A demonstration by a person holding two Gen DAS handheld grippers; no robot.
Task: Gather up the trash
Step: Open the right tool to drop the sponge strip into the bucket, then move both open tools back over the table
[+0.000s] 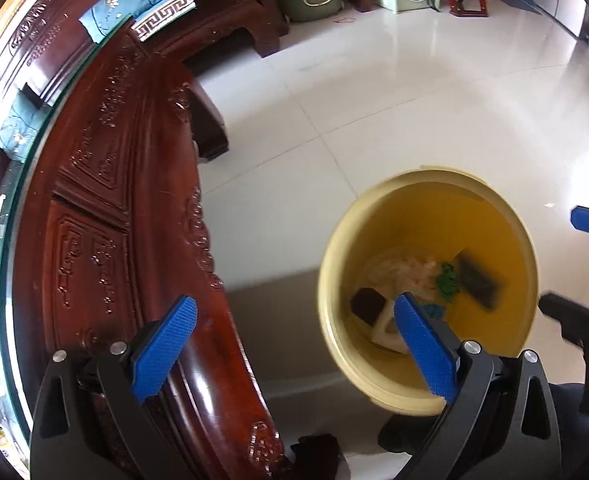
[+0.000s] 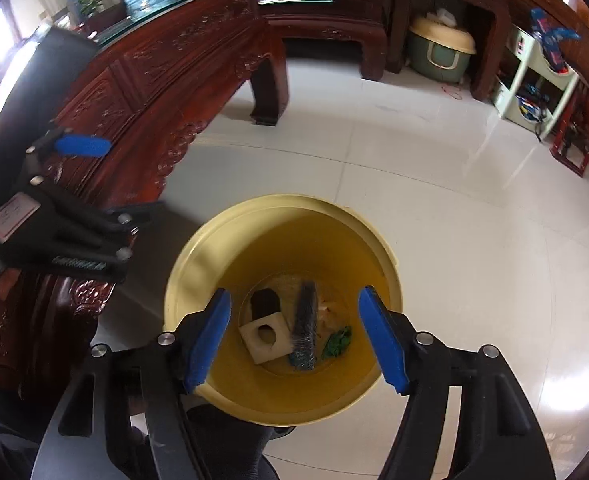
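Observation:
A yellow trash bin (image 1: 506,240) (image 2: 222,248) stands on the tiled floor beside a carved wooden table. Inside lie a white block with a hole (image 2: 264,338), a dark wrapper (image 2: 304,320) (image 1: 480,280), a green scrap (image 2: 338,342) (image 1: 448,282) and a dark brown piece (image 1: 368,304). My right gripper (image 2: 294,336) is open and empty, right above the bin's mouth. My left gripper (image 1: 294,344) is open and empty, between the table's side and the bin's left rim. It also shows in the right wrist view (image 2: 82,146).
The carved red-brown table (image 1: 106,184) (image 2: 142,64) with a glass top runs along the left. A green and cream tub (image 2: 440,48) and a pale shelf unit (image 2: 534,76) stand at the far wall. A dark scrap (image 1: 318,452) lies on the floor by the table leg.

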